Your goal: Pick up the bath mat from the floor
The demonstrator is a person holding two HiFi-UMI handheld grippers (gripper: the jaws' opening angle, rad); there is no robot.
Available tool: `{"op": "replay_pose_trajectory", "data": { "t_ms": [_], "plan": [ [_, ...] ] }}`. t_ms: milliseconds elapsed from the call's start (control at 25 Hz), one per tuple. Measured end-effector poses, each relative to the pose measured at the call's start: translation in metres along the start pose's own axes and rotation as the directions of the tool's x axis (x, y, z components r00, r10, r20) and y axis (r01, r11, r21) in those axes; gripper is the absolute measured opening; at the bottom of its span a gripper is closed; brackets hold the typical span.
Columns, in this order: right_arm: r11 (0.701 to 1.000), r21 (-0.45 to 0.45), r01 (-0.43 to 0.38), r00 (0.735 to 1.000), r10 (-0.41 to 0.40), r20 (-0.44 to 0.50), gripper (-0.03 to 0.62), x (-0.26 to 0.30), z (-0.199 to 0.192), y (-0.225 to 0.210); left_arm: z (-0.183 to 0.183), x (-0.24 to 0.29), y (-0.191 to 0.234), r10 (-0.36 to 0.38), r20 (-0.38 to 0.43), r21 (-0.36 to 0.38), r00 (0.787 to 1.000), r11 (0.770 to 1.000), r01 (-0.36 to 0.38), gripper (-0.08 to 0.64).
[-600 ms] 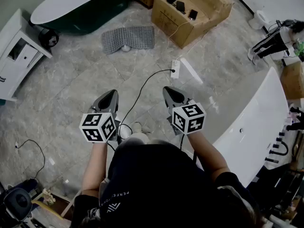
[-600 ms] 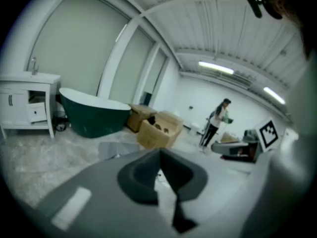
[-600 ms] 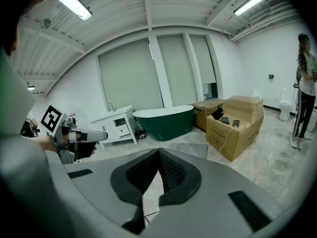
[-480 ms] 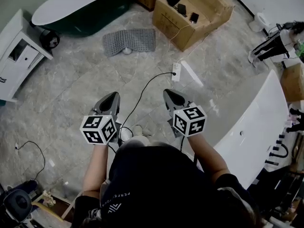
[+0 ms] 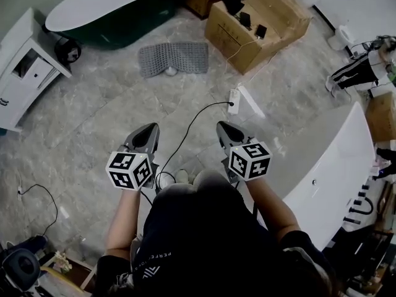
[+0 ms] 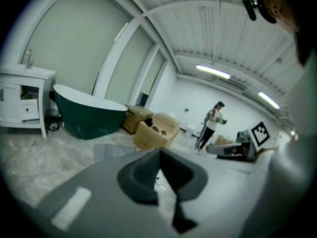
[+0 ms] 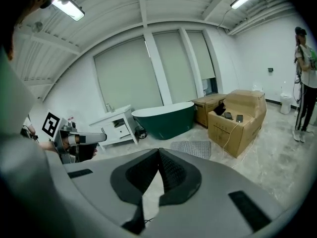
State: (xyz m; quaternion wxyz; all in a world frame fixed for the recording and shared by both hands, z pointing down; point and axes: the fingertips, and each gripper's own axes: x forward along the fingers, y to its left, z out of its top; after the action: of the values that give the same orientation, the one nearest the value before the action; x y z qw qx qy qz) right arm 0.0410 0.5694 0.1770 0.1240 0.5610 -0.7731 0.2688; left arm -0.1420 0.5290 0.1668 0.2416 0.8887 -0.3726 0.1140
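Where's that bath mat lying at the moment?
In the head view the grey bath mat lies flat on the floor at upper centre, between the green bathtub and the cardboard box.

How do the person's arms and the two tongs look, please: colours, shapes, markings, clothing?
The left tongs and the right tongs are grey and taper to a point, with dark ribbed pads inside. Each carries a white cube with black square markers. The person wears a black short-sleeved top; the forearms are bare.
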Motion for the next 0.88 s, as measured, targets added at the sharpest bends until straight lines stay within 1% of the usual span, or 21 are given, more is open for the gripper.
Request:
{"op": "replay_pose_trajectory", "data": {
  "t_ms": [240,440,640,880],
  "plan": [
    [1.0,-0.002,0.003,1.0,-0.003,-0.021,-0.001,0.025,0.015,-0.017,0.018,0.023,0.009,-0.011,0.033,-0.003,0.999,1.0,0.011,0.005],
    [1.0,-0.01,-0.011,1.0,0.011,-0.025,-0.001,0.058,0.035,-0.034,0.03,0.045,0.028,0.029,0.041,-0.024,0.999,0.999,-0.028,0.005],
    [0.999,-0.014,-0.031,0.999,0.031,-0.037,-0.002,0.086,0.066,-0.07,0.056,0.081,0.036,0.081,0.071,-0.02,0.994,0.997,-0.08,0.005],
    [0.996,-0.04,-0.075,0.995,0.073,-0.066,-0.002,0.118,0.092,-0.108,0.077,0.13,0.045,0.136,0.073,-0.051,0.988,0.99,-0.133,0.005]
  ]
}}
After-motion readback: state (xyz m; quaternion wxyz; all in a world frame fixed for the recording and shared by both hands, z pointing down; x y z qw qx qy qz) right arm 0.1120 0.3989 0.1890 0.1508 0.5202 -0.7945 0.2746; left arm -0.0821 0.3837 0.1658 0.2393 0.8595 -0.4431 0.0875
